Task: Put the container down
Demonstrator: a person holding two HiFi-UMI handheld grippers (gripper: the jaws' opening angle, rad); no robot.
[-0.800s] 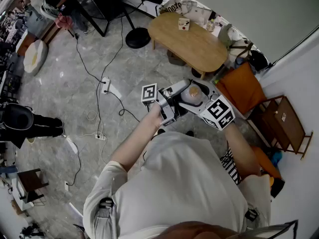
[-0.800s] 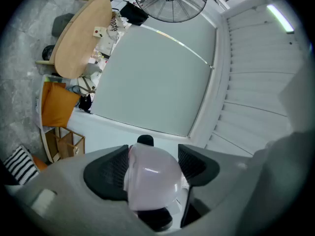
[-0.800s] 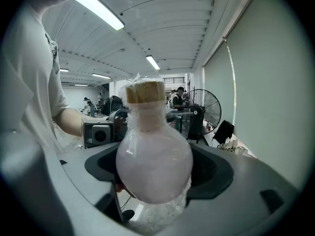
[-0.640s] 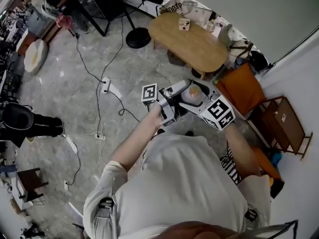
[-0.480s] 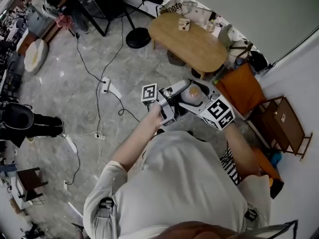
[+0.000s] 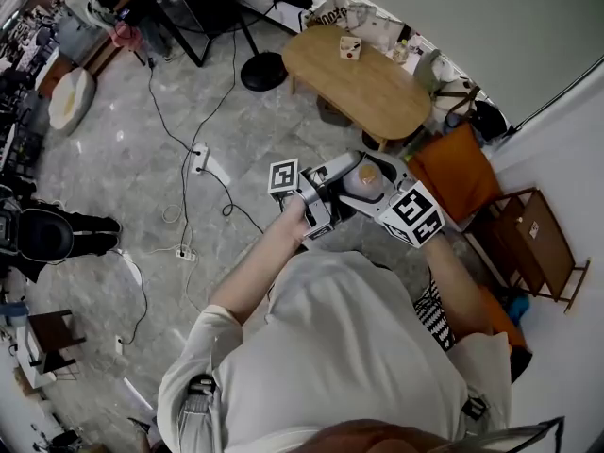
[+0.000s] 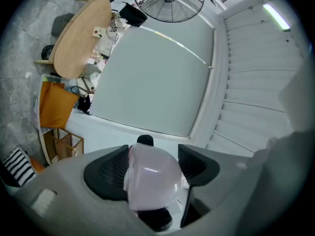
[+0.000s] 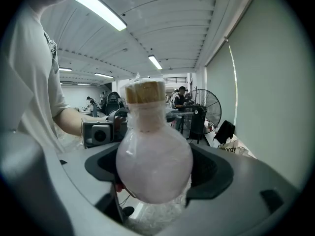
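Observation:
A round, milky glass container [image 6: 363, 179] with a cork stopper hangs in the air in front of the person's chest. Both grippers meet at it. My left gripper [image 6: 337, 174] comes in from the left and its two dark pads [image 7: 109, 176] sit against the container's bulb [image 7: 153, 183]. My right gripper [image 6: 376, 187] comes from the right and its jaws press on the widest part of the bulb [image 8: 153, 168]. The cork [image 8: 144, 92] points upward in the right gripper view. Both sets of jaws stand wide around the bulb.
An oval wooden table [image 6: 377, 92] with a small box [image 6: 348, 45] stands ahead. An orange chair [image 6: 455, 166] and a wooden rack [image 6: 534, 234] are at the right. Cables and a power strip [image 6: 200, 161] lie on the stone floor at the left, near a round stand base [image 6: 261, 72].

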